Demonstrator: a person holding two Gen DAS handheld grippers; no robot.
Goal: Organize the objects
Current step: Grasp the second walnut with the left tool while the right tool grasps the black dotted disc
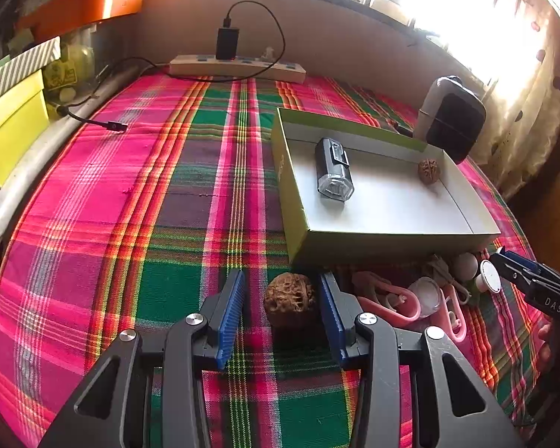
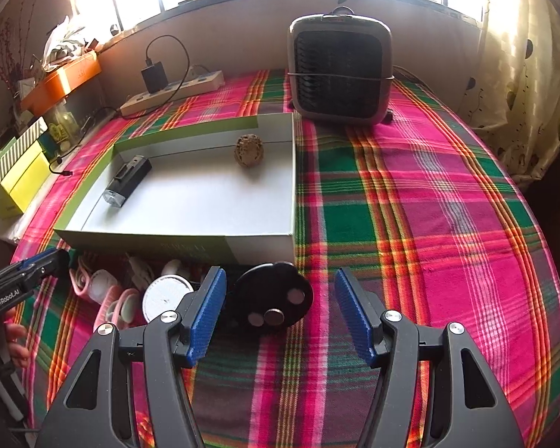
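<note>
Walnut (image 1: 289, 298) is lying near the worktop's front edge between the spread left claw (image 1: 282, 311), not yet pinched. Right claw (image 2: 280, 311) is spread beside the black disc (image 2: 274, 298). Off-centre closing risks rolling the walnut away.

The left tool (image 1: 282, 308) stands open around a walnut (image 1: 289, 298) on the plaid cloth (image 1: 130, 224).

My table: bright checked cloth (image 2: 410, 194) | on it: open box (image 2: 257, 240), heater (image 2: 339, 71), power strip (image 2: 175, 91), walnut (image 1: 289, 298), black disc (image 2: 274, 298), pink things (image 1: 388, 300)
</note>
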